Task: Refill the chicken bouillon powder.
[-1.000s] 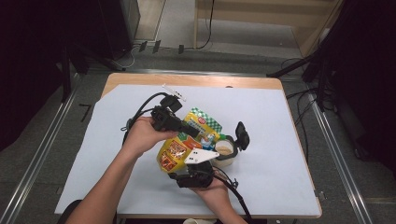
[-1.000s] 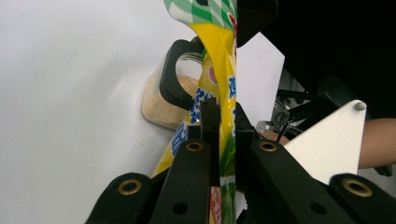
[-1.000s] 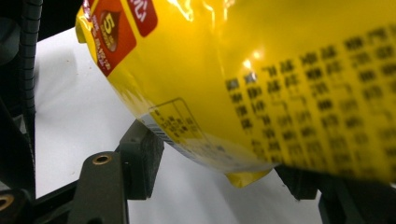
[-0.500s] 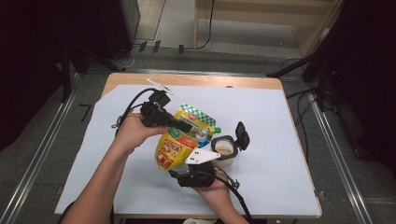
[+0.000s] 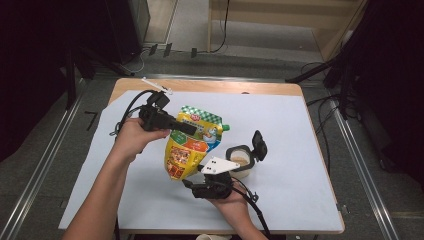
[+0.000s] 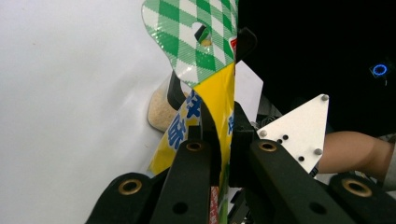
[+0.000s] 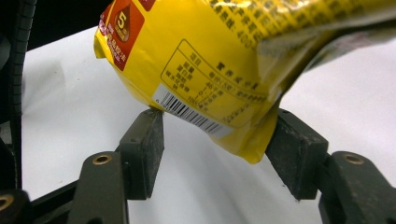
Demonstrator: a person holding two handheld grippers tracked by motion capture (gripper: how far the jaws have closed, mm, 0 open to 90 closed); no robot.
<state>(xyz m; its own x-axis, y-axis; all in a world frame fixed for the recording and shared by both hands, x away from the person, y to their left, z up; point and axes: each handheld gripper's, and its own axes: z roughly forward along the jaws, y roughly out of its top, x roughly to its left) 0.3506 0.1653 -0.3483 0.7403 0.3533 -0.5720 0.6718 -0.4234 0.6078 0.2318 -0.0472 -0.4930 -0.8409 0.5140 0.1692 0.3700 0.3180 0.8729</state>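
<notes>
A yellow pouch (image 5: 192, 145) with a green-checked top hangs tilted over the white sheet. My left gripper (image 5: 192, 129) is shut on its upper part, the jaws pinching the yellow film (image 6: 215, 93) from both sides. My right gripper (image 5: 186, 179) sits below it, its pads against the two sides of the pouch's bottom corner (image 7: 224, 56). Just to the right of the pouch stands a clear tub (image 5: 240, 161) of tan grains, its black hinged lid (image 5: 258, 145) flipped up. The tub (image 6: 161, 109) shows behind the pouch in the left gripper view.
A white sheet (image 5: 300, 150) covers most of the wooden table (image 5: 210, 86). Cables trail from both grippers. Metal rails run along the floor on either side of the table. A dark cabinet stands at the back left.
My left hand has drawn the pouch's top to the left and a little up, so the pouch hangs more stretched out. The right hand and the tub have stayed put.
</notes>
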